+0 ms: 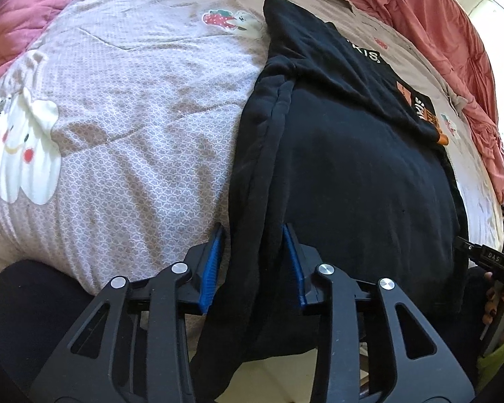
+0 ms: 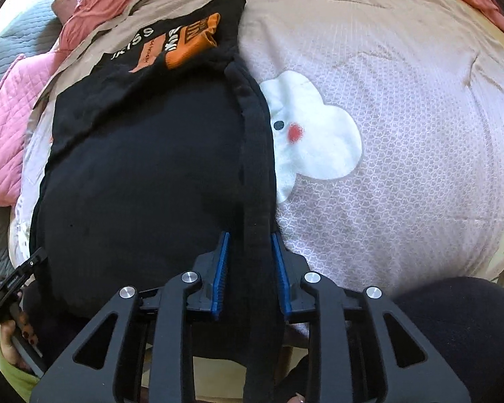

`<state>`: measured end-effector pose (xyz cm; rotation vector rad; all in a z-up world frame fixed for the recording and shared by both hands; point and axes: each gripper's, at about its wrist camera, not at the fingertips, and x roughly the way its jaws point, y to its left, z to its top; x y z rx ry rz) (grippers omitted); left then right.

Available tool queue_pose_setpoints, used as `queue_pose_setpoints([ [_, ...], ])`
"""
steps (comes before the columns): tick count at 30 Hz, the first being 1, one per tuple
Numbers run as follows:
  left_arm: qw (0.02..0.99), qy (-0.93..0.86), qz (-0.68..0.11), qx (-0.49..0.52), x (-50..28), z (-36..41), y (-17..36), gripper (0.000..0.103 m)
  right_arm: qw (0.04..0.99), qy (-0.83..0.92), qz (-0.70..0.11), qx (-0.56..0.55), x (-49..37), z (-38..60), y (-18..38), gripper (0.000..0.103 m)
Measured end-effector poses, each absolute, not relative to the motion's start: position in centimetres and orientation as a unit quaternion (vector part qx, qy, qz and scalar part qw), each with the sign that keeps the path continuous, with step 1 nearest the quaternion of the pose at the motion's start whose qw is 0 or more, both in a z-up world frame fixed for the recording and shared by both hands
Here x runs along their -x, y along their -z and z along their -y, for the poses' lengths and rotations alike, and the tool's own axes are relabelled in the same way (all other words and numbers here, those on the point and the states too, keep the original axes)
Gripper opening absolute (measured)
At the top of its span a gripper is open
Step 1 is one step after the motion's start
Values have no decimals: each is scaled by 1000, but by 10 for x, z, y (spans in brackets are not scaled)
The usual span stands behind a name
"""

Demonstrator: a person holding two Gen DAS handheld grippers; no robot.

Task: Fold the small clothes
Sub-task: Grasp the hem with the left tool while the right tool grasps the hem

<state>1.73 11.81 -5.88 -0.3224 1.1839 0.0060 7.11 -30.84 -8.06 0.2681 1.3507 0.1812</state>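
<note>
One black garment (image 1: 346,154) is lying on the bed (image 1: 144,107), its near end hanging over the bed edge twd the person; far end is already folded back, showing an orange/white print. It's soft, light, floppy knit — no stiffness, so it's likely going to sag and drape wherever it isn't held, and the thick side hems are prob the best places to grab since they bunch into a firm ridge. That's where both tools are sitting: left gripper (image 1: 253,262) is straddling the left hem, right gripper (image 2: 250,268) the right hem, w/ blue pads (image 2: 221,268) on each side of the cloth. Jaws are narrow on both and seem to be pinching the fabric fold between them, not fully together. Count: 1 garment, 2 grippers, 1 patterned bed cover w/ cartoon patches, pink quilt (image 1: 33,16) and red blanket (image 1: 447,33) at the far edge — nothing else to fold in view.
</note>
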Motion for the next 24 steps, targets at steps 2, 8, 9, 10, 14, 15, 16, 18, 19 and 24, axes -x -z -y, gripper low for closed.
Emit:
queue_pose_setpoints([
  [2, 819, 0, -554, 147, -18, -116, 59, 27, 768, -92, -619, -131, -71, 309, 81, 23],
  [8, 824, 26, -531, 193, -17, -124, 45, 4, 789, -164, -556, -204, -65, 319, 57, 10],
  [9, 827, 33, -524, 201, -17, -126, 40, 4, 792, -174, -544, -218, -66, 322, 54, 10],
  [10, 829, 38, -517, 209, -17, -128, 35, 4, 793, -183, -533, -230, -67, 325, 52, 10],
  [14, 839, 54, -486, 239, -25, -139, 11, 4, 803, -216, -484, -272, -74, 335, 40, 9],
  [15, 840, 56, -481, 243, -28, -141, 7, 4, 807, -220, -475, -273, -76, 337, 38, 9],
  [16, 844, 57, -474, 246, -32, -144, 1, 4, 814, -225, -462, -269, -79, 337, 34, 9],
  [18, 849, 54, -462, 249, -40, -147, -7, 4, 826, -230, -444, -262, -88, 335, 25, 9],
  [19, 852, 53, -456, 253, -46, -150, -11, 4, 830, -230, -435, -261, -93, 335, 22, 9],
  [24, 860, 43, -441, 254, -72, -155, -20, 4, 847, -207, -412, -265, -125, 345, 13, 9],
])
